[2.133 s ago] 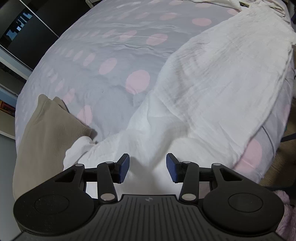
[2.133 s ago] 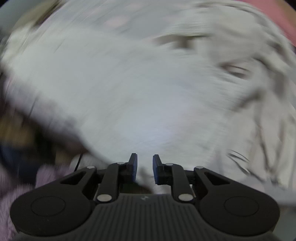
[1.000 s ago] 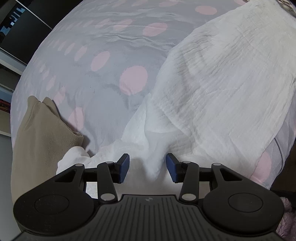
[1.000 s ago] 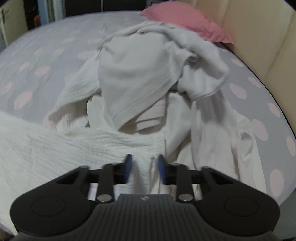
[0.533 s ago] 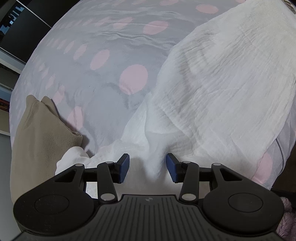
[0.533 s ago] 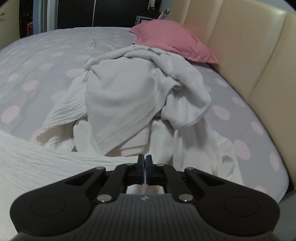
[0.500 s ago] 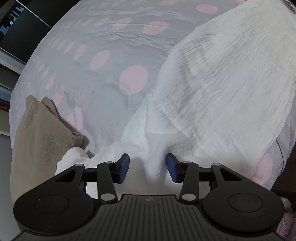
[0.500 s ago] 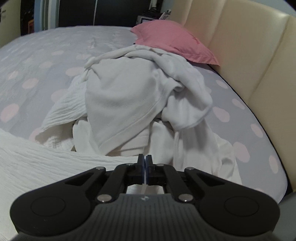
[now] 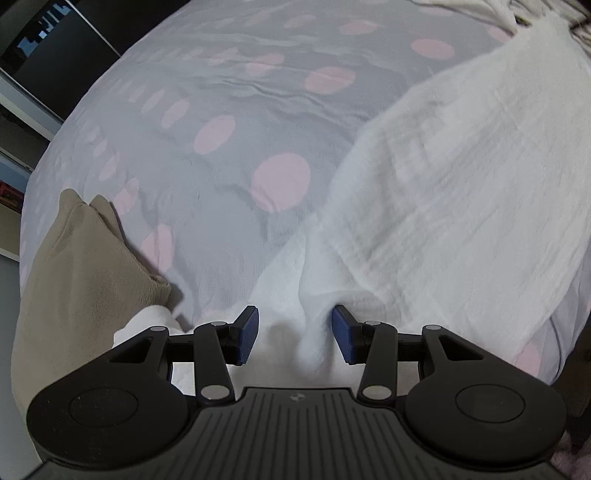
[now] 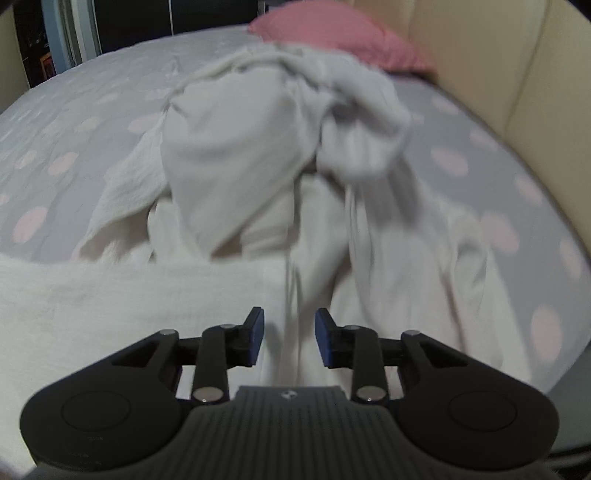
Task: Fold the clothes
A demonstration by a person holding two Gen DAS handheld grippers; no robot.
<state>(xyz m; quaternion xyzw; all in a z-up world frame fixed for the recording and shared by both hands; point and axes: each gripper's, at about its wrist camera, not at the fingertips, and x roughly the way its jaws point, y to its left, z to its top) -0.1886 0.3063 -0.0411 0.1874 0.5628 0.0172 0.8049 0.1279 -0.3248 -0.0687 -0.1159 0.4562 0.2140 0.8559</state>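
A white crinkled muslin cloth [image 9: 454, 192] lies spread across the bed. My left gripper [image 9: 294, 334] is open, with a raised fold of this cloth between its fingers. In the right wrist view the same cloth [image 10: 110, 306] lies at lower left. My right gripper [image 10: 288, 341] is open over the cloth's edge, where a thin white fold runs between the fingers. A heap of pale garments [image 10: 273, 147] lies just beyond it.
The bed has a grey cover with pink dots [image 9: 221, 155]. A beige folded item [image 9: 77, 266] lies at the bed's left edge. A pink pillow [image 10: 332, 33] and a cream headboard [image 10: 517, 66] are at the far right. Dark furniture stands beyond the bed.
My right gripper was shut half a second ago and has opened. It has dropped closer to the cloth. My left gripper has stayed open and barely moved.
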